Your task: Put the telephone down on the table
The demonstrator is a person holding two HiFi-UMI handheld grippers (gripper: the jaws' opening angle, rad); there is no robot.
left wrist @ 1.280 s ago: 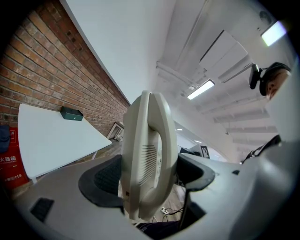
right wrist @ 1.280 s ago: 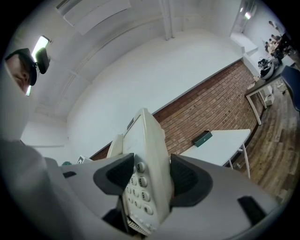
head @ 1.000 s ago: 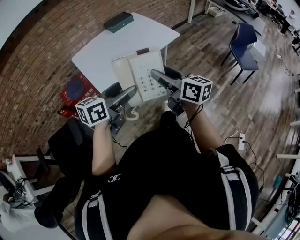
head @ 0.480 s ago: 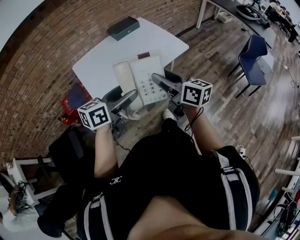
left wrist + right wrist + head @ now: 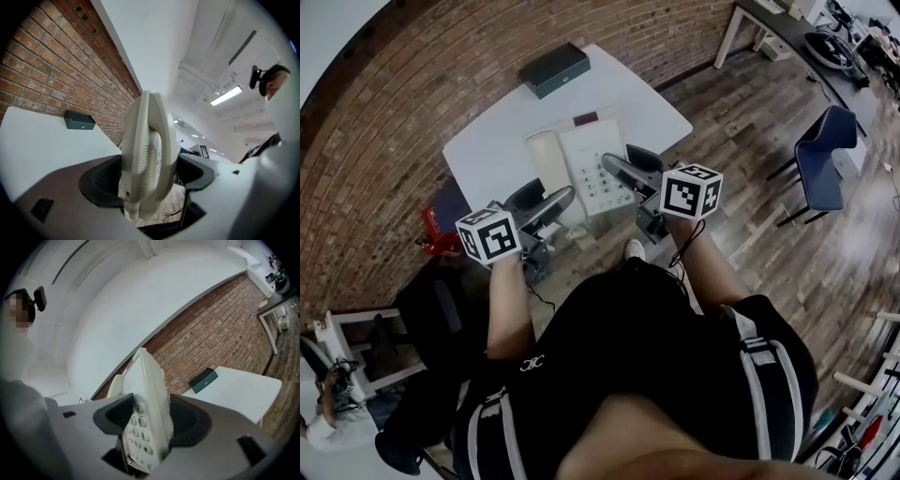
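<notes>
A beige push-button telephone (image 5: 581, 164) with its handset on the left hangs over the near edge of the white table (image 5: 502, 127), carried between both grippers. My left gripper (image 5: 551, 202) is shut on the handset side (image 5: 147, 154), and its jaws press both faces. My right gripper (image 5: 619, 171) is shut on the keypad side (image 5: 145, 394), with the number keys showing between its jaws. The coiled cord dangles below the phone. In both gripper views the phone stands edge-on above the table top (image 5: 37, 140) (image 5: 239, 387).
A dark green box (image 5: 554, 68) lies at the table's far edge, also in the gripper views (image 5: 79, 120) (image 5: 204, 380). A red thing (image 5: 441, 220) and a black seat (image 5: 441, 300) stand on the left. A blue chair (image 5: 825, 155) stands right.
Both grippers have carried the telephone forward, so it now overlaps more of the white table. Both grips are unchanged.
</notes>
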